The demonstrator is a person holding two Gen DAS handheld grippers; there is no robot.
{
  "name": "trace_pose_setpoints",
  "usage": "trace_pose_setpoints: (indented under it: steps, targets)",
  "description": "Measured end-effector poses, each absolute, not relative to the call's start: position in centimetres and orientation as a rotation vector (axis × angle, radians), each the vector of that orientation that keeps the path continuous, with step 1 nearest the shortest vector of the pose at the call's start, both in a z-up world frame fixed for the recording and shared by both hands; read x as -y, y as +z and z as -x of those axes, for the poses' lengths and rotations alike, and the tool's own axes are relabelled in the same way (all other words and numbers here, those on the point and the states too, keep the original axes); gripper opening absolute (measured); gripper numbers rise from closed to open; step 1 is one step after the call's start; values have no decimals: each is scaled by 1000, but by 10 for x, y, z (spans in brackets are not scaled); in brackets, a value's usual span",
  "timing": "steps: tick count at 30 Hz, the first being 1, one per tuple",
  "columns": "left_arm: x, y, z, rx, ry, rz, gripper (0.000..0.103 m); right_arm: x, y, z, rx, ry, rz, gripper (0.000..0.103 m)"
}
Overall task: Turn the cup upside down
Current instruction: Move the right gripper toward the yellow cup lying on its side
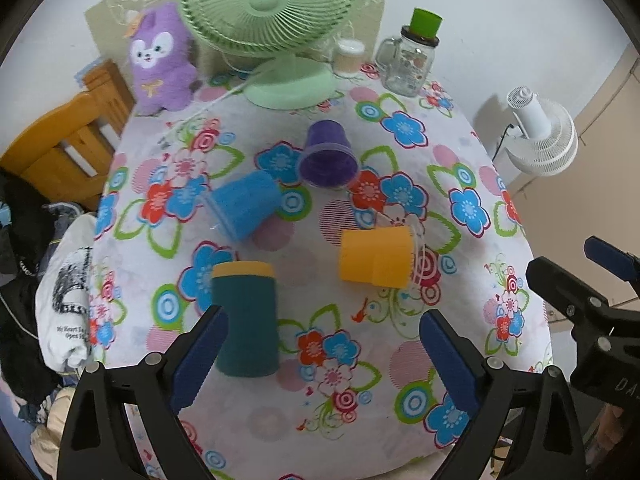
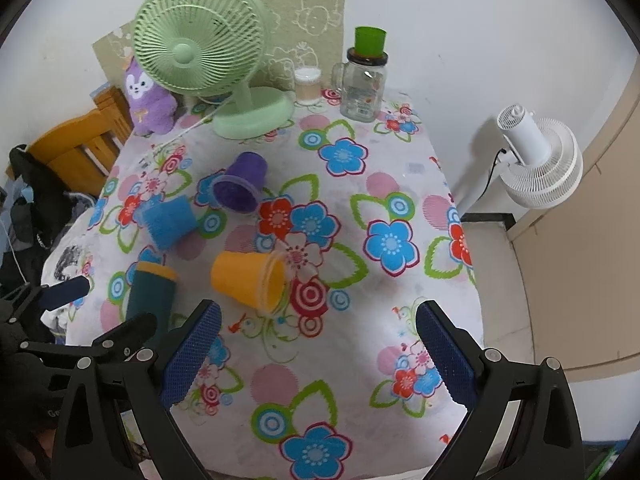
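Note:
Several cups are on the floral tablecloth (image 1: 360, 392). A dark teal cup (image 1: 245, 320) with a yellow end on top stands upright near the front left; it also shows in the right wrist view (image 2: 151, 294). An orange cup (image 1: 376, 258) (image 2: 250, 278), a blue cup (image 1: 244, 210) (image 2: 168, 220) and a purple cup (image 1: 328, 156) (image 2: 240, 188) lie on their sides. My left gripper (image 1: 324, 354) is open and empty, its left finger just in front of the teal cup. My right gripper (image 2: 320, 354) is open and empty, in front of the orange cup.
A green desk fan (image 1: 272, 20), a purple plush toy (image 1: 160, 60), a small white jar (image 1: 349, 58) and a glass mug jar with a green cup on its lid (image 1: 412, 60) stand at the table's back. A wooden chair (image 1: 60, 148) is left, a white fan (image 1: 540, 132) right.

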State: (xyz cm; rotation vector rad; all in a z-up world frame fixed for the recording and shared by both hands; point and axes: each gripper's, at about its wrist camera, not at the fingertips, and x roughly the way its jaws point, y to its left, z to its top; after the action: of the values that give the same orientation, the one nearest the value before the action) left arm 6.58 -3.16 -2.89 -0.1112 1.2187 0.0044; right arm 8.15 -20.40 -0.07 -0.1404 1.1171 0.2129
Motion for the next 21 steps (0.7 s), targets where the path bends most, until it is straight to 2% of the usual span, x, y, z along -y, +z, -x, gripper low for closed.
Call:
trace_pose_setpoints:
  steps: [11,21]
  targets:
    - [51,-60,-104,-1283,-58,111,100,220,-32,-118,-1195,199,139,99]
    - [69,-109,-132,-1390,-106,124,102,235,-75,-139,-1301,163,104,99]
